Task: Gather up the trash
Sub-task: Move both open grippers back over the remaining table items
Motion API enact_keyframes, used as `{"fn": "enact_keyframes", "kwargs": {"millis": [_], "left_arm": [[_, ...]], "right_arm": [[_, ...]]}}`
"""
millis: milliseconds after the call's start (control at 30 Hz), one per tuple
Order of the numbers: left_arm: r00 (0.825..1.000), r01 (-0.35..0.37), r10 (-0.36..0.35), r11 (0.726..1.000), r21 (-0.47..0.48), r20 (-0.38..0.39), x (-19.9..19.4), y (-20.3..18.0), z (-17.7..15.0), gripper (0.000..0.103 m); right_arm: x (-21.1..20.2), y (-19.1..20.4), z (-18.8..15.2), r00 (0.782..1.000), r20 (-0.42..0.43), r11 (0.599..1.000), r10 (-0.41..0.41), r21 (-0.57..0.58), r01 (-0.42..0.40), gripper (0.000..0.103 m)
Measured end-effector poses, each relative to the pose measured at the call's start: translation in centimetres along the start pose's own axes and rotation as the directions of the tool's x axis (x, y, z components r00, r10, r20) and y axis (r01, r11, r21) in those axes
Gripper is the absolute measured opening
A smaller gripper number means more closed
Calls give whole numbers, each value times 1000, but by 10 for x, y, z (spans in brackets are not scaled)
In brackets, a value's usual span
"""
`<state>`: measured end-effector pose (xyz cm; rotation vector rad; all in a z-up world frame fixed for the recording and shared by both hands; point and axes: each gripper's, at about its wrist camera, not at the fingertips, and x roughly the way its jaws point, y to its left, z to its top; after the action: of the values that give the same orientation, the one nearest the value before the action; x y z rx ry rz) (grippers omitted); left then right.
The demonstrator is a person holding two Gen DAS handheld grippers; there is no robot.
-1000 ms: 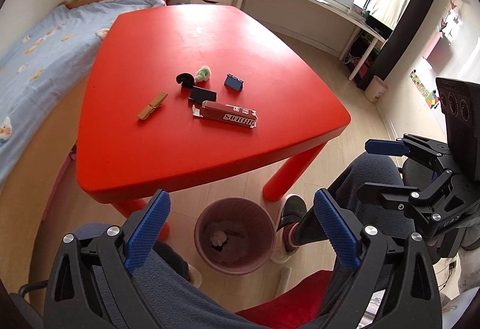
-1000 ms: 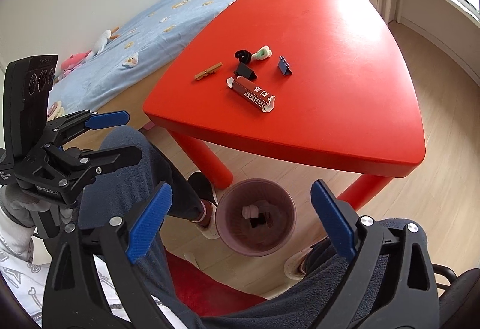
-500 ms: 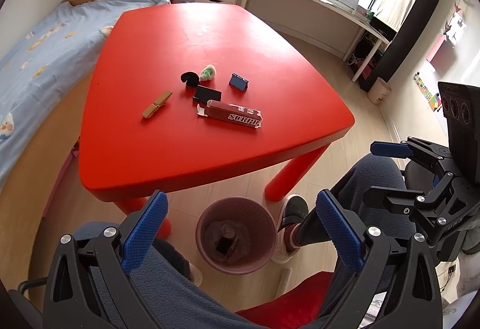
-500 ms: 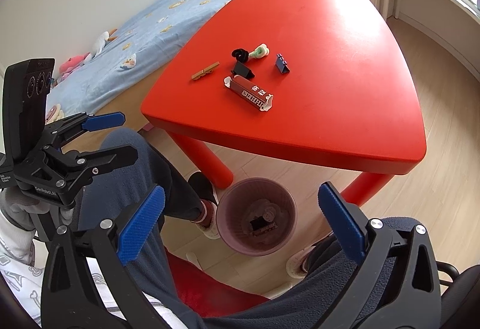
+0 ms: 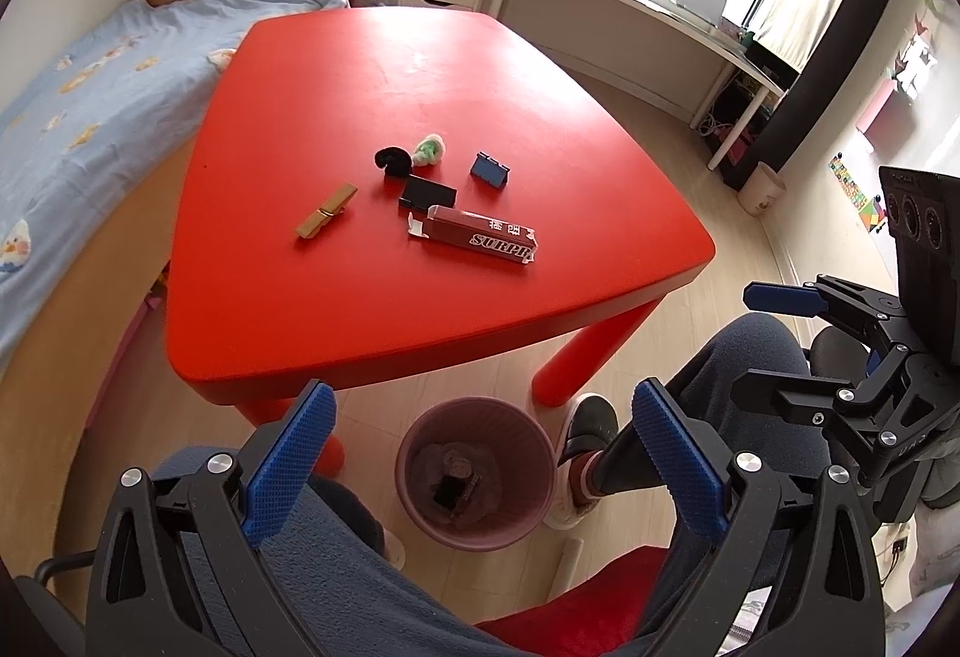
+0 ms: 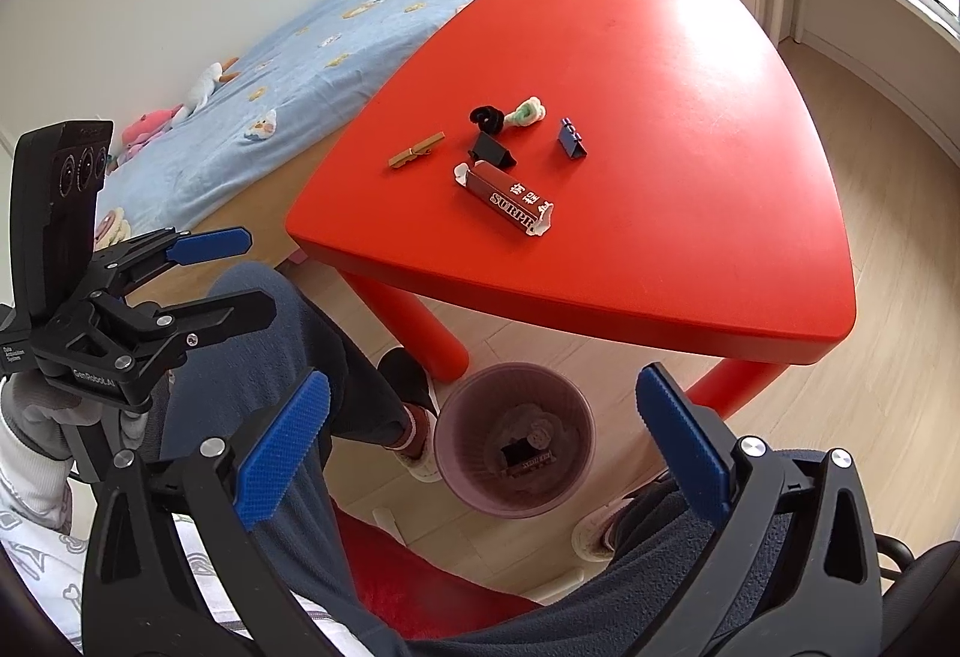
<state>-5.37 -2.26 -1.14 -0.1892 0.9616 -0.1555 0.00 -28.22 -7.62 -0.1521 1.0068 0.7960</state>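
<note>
Grippers sit low over the person's lap, both with jaws spread wide and holding nothing: the left gripper (image 5: 477, 453) and the right gripper (image 6: 483, 444) each frame the pink trash bin (image 5: 420, 441) on the floor by the red table (image 5: 420, 309). Compared with a second ago both views have tilted slightly, so the table sits a bit higher and farther in frame, while nothing on it has moved. On the tabletop lie the brown wrapper box (image 5: 477, 237), a wooden clothespin (image 5: 326, 218), a black clip (image 5: 426, 194), a blue clip (image 5: 490, 168), a black curl (image 5: 393, 161) and a pale green wad (image 5: 429, 151). Inside the bin a small dark box (image 6: 517, 454) rests among crumpled scraps
</note>
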Motion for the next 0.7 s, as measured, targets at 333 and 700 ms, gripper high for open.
{"fn": "enact_keyframes", "kwargs": {"millis": [333,700], "left_arm": [[1000,-21,21,1000,5,22,-4,15,15,95],[998,-43,42,998,38,40,-2,37,46,95]], "right_arm": [[-3,-7,22,1000,25,1000,-3,-16,3,100],[-2,-9,73,998,58,996,-13,-85,18,100]]}}
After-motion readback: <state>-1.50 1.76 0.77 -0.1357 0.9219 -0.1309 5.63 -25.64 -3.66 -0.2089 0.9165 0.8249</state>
